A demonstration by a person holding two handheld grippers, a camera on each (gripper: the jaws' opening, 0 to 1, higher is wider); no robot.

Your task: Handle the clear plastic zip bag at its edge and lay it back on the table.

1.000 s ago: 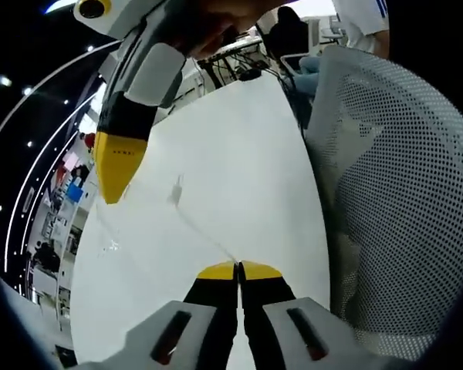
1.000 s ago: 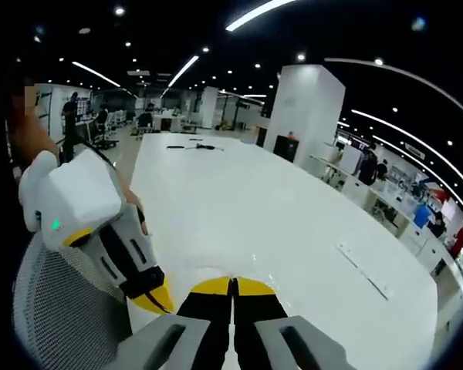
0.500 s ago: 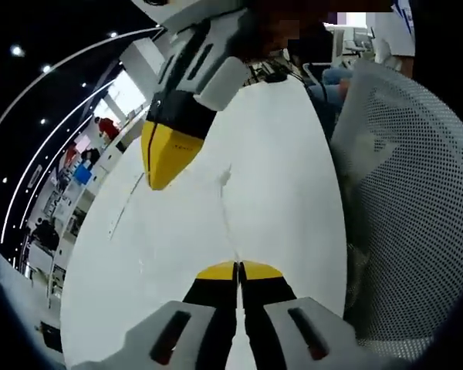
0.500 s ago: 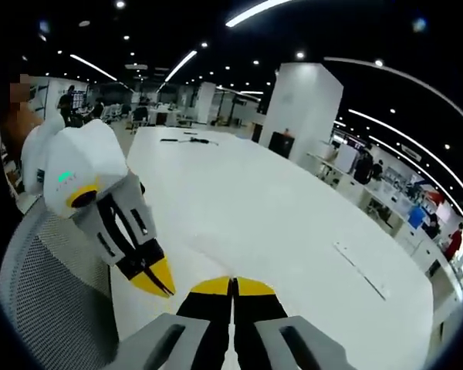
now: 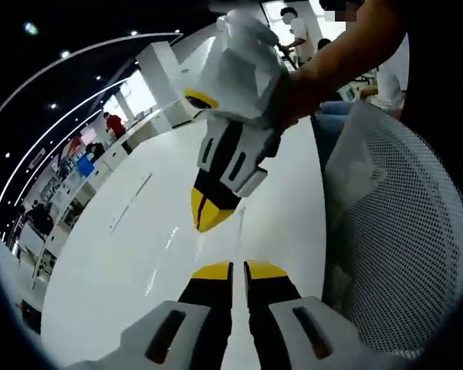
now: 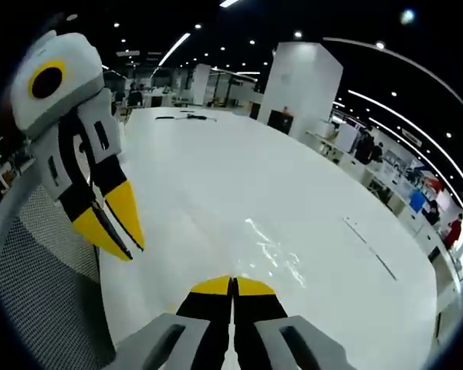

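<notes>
Two tongs concern us. Our right tongs (image 6: 233,284) look clenched with nothing visibly between them. Our left tongs (image 5: 238,268) stand slightly parted and released. We see the clear plastic zip bag (image 6: 274,250) lying flat on the white surface (image 6: 216,185), just ahead of the right tongs, its length running away forward and to the right. The right tongs are nearer.

Both views look from low and close over the white table (image 5: 123,262) (image 6: 216,193), at its mesh chair (image 5: 401,254) (image 6: 38,285) side; they share both.
</notes>
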